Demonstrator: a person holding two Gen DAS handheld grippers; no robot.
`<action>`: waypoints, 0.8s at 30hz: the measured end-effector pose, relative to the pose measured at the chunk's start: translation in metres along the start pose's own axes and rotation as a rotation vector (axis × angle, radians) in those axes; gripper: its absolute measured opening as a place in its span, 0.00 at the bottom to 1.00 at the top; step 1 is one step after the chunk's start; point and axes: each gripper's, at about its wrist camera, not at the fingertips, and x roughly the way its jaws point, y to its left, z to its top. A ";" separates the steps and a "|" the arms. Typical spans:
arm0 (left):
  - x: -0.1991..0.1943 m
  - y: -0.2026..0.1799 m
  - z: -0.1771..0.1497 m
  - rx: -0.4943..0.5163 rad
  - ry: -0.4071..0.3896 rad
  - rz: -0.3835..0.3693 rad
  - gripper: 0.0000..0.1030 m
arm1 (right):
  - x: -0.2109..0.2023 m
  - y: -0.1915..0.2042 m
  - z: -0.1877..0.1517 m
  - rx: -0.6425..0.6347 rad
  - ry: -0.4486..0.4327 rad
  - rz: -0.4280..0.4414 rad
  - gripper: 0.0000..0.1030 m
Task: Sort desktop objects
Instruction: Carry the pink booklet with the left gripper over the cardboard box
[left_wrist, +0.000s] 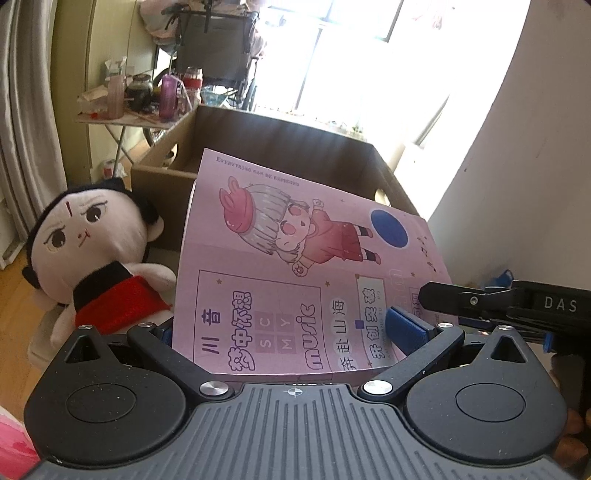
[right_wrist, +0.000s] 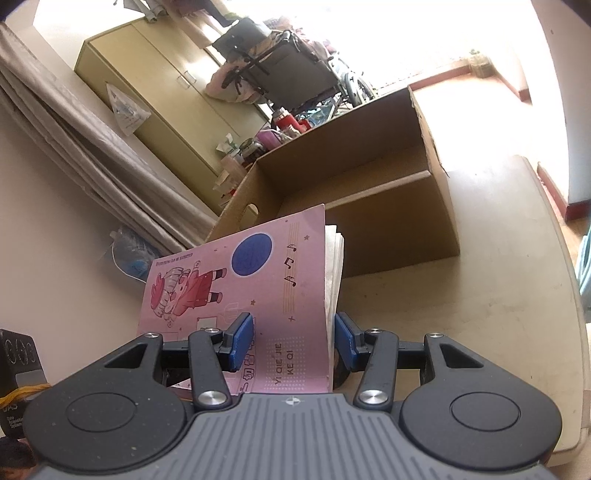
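Two tools are sharing one item at this stage of the sort.

Item 1, pink booklet: being held off the bench, tilted, near the front wall of the cardboard box and not yet over its opening. Left tool: its right blue pad is pressing on the cover near the lower edge; its left pad is mostly hidden behind the booklet, so it is reading as clamped on the booklet. Right tool: its pads are straddling the booklet's page-edge side; the left pad is lying against the cover, while the right pad is standing a little apart from the pages, so whether it is truly gripping cannot be told.

Item 2, plush doll: sitting beside the box, to the left of the booklet, untouched.

Container, cardboard box: standing open on the bench, divided by an inner wall; the visible parts of its compartments are showing nothing inside.

Progress, as a judgement: sorting is looking early. The booklet is in transit and seemingly heading for the box; the doll is waiting. Which compartment suits the booklet is not shown.
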 end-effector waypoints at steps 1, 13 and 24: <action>-0.001 0.000 0.001 0.004 -0.003 0.000 1.00 | 0.000 0.000 0.000 0.002 0.000 0.002 0.50; -0.012 0.003 0.029 0.010 -0.062 -0.019 1.00 | -0.006 0.023 0.030 -0.018 -0.051 0.023 0.50; -0.006 0.008 0.058 0.012 -0.081 -0.051 1.00 | -0.003 0.030 0.057 -0.010 -0.106 0.037 0.50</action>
